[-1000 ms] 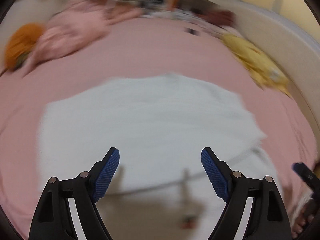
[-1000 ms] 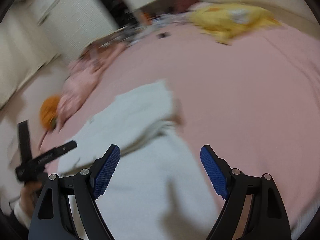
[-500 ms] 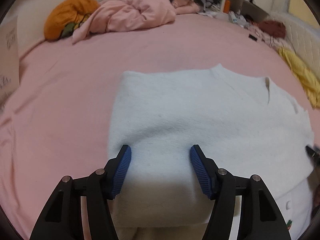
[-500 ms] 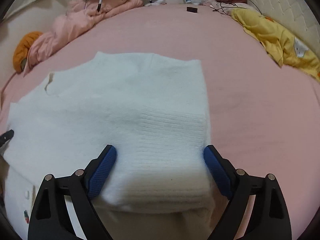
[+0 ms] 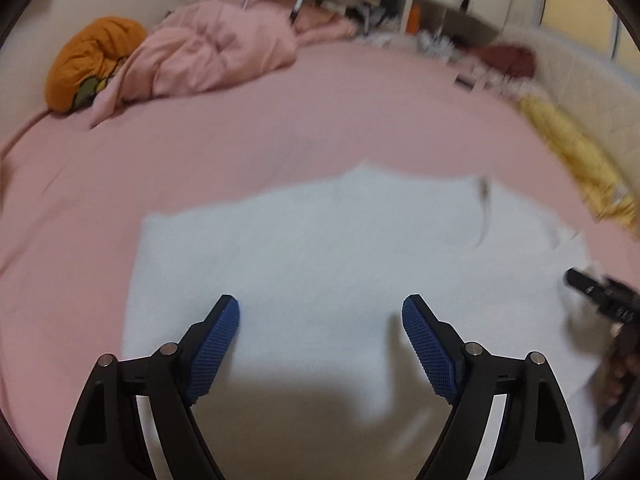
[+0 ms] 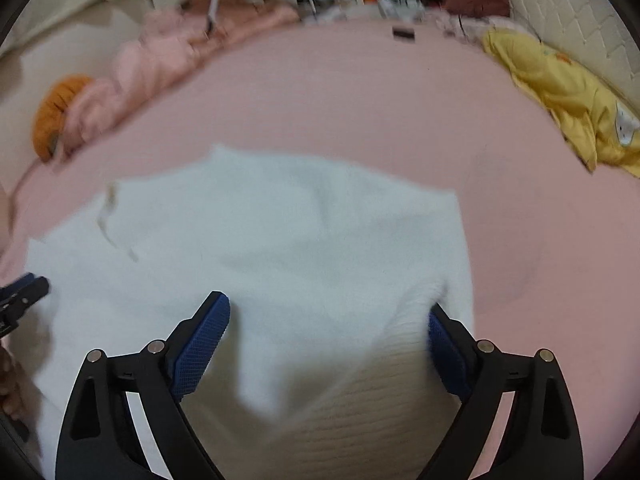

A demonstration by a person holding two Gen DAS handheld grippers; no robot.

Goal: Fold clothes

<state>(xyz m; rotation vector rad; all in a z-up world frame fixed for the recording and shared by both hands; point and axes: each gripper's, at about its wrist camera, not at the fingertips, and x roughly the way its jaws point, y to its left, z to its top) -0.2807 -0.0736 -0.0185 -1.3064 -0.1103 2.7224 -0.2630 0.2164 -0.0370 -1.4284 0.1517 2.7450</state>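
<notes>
On the pink bed (image 5: 248, 152), a white sweater (image 5: 320, 248) lies folded flat.
The left gripper (image 5: 320, 332) and right gripper (image 6: 328, 328) both hang over its near edge, jaws spread wide and empty. A pink quilt (image 5: 208, 56) and yellow garment (image 6: 560, 92) lie well apart.

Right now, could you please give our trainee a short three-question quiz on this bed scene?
1. True or false: the left gripper is shut on the white sweater.
2. Which lies nearest the orange bundle? A) yellow garment B) pink quilt C) white sweater
3. Fill in: the sweater lies on a ___ bedsheet.

Key: 1 false, its fingers are spread apart; 2 B; 3 pink.
</notes>
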